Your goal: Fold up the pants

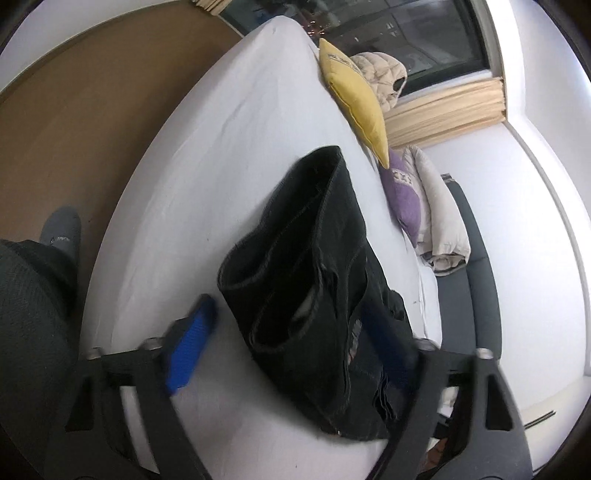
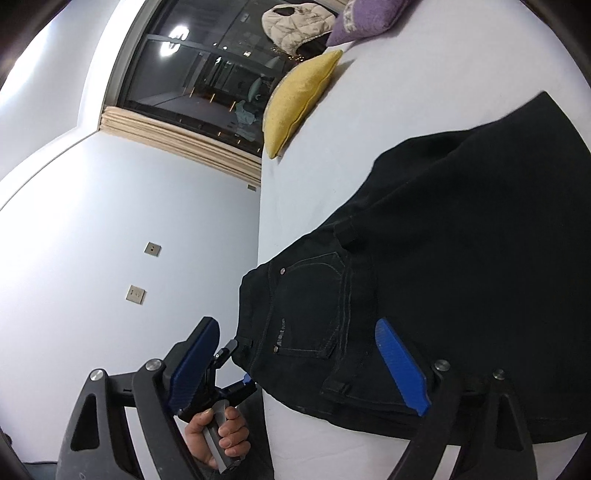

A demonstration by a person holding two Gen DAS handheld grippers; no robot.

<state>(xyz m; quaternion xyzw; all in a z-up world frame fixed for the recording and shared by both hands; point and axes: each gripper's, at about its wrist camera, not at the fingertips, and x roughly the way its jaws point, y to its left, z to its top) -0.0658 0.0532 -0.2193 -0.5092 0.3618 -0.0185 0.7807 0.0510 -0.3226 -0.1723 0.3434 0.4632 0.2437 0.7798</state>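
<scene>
Black pants lie on a white bed, folded over on themselves, with the leg hems showing toward me in the left wrist view. My left gripper is open, its jaws standing on either side of the hem end, not closed on the cloth. In the right wrist view the waist end of the pants shows a pocket and belt loops. My right gripper is open around the waistband. The left gripper and the hand that holds it show beyond the bed edge.
A yellow pillow, a purple pillow and beige puffy jackets lie along the bed's far side by a dark window. White wall with outlets borders the bed. Brown floor and a socked foot are left.
</scene>
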